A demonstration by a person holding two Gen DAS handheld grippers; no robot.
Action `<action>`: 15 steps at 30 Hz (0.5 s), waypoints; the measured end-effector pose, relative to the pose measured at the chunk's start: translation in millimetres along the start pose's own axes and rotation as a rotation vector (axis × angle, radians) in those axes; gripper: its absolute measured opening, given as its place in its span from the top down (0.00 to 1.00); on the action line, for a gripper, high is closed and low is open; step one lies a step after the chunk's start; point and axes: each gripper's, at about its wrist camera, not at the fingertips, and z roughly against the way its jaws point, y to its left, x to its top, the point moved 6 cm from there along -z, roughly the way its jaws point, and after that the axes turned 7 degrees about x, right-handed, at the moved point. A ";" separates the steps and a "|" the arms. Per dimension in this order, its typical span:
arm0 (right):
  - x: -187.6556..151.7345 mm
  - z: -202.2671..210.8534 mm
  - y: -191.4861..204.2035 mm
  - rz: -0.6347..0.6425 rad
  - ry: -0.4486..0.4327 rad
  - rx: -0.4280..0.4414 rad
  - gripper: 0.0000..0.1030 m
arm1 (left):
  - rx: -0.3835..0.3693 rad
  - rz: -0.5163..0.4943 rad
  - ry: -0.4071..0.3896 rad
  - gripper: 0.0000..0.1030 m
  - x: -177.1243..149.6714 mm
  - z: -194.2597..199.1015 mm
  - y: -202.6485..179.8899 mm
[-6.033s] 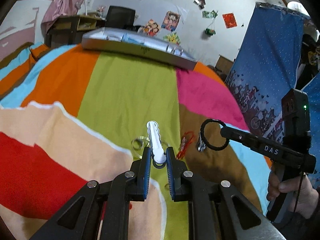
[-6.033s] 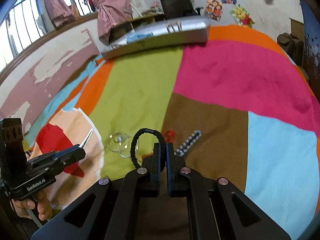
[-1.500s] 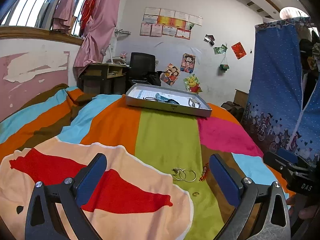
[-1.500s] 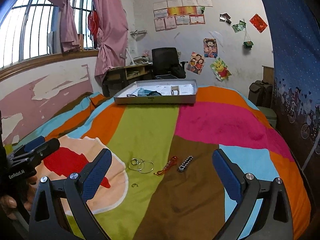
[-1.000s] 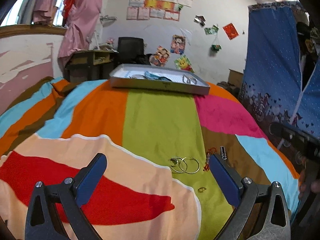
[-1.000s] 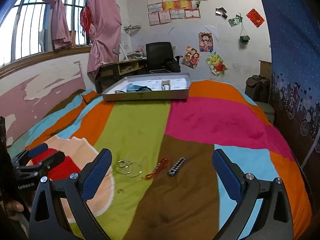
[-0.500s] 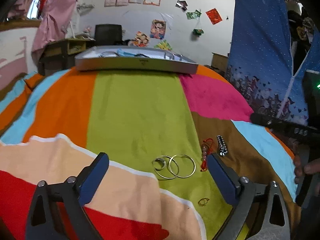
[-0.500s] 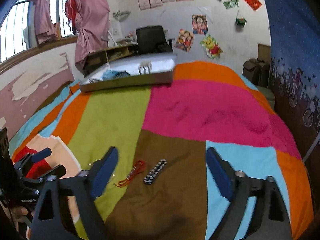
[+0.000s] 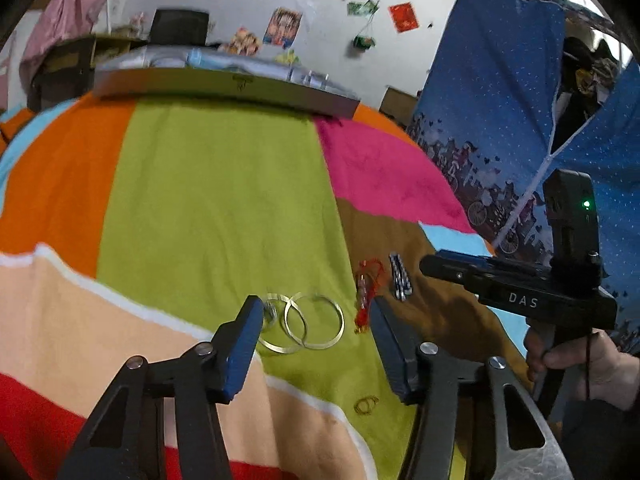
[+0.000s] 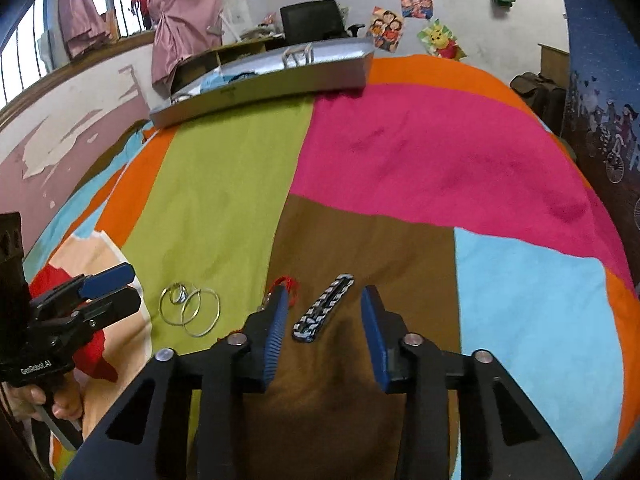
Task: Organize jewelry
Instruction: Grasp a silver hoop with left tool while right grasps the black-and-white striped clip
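Jewelry lies on a striped bedspread. Two gold hoop rings (image 9: 314, 326) with a small silver ring sit between the tips of my open left gripper (image 9: 316, 310); they also show in the right wrist view (image 10: 192, 312). A red beaded bracelet (image 9: 366, 292) and a black-and-white hair clip (image 9: 400, 282) lie to their right. A small gold ring (image 9: 366, 405) lies nearer. My right gripper (image 10: 324, 300) is open and empty, low over the clip (image 10: 324, 308), with the red bracelet (image 10: 286, 286) by its left finger. A grey jewelry tray (image 10: 264, 80) stands at the far edge.
The tray (image 9: 224, 84) holds several items. A blue curtain (image 9: 520, 100) hangs on the right. A desk and black chair (image 10: 312, 20) stand behind the bed. The right gripper's body (image 9: 520, 296) shows in the left wrist view, the left one's (image 10: 72, 312) in the right.
Both grippers have dropped their earlier items, opened, then come down close over the bedspread. The left now frames the hoops, the right the hair clip, jaws narrower than before.
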 end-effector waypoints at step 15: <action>-13.6 -23.8 3.5 0.017 0.084 0.023 0.69 | 0.067 0.171 0.159 0.71 -21.9 -33.3 30.2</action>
